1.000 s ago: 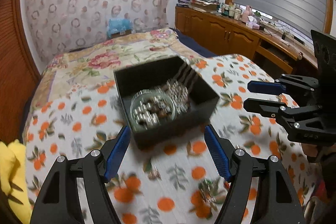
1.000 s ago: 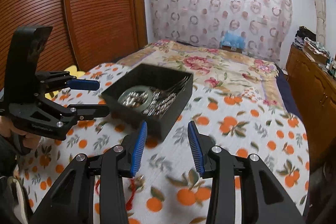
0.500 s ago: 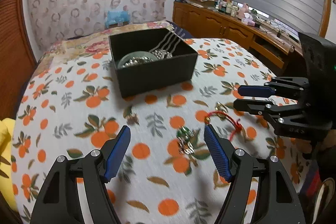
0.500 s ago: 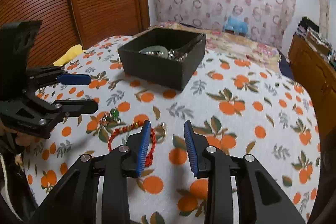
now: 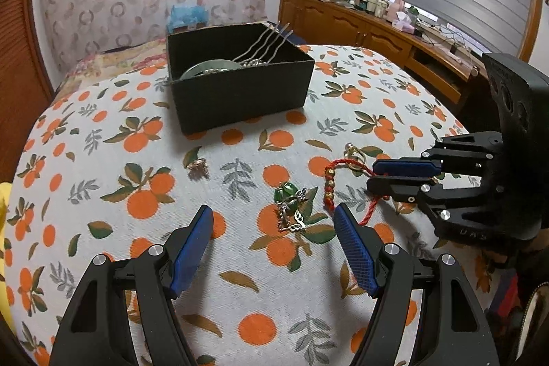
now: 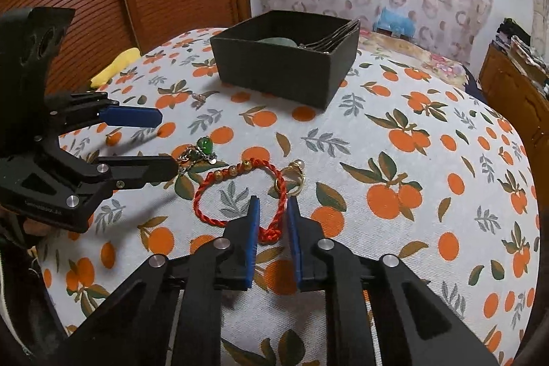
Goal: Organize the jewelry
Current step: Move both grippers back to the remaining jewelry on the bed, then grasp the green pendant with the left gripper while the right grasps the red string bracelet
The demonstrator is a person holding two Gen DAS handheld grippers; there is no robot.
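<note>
Faintly, unreadable lettering marks the right gripper [image 5: 372, 175] – fingers closing

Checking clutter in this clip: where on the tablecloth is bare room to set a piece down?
Free: cloth right of the black box and gold ring. Crowded: the red bracelet, ring and green pendant cluster between both grippers.

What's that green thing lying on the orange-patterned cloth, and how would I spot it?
Start at the black box on the cloth, then come toward the camera. The green pendant lies left of the red cord bracelet, tangled in a silver chain; nothing else loose there is green.
</note>
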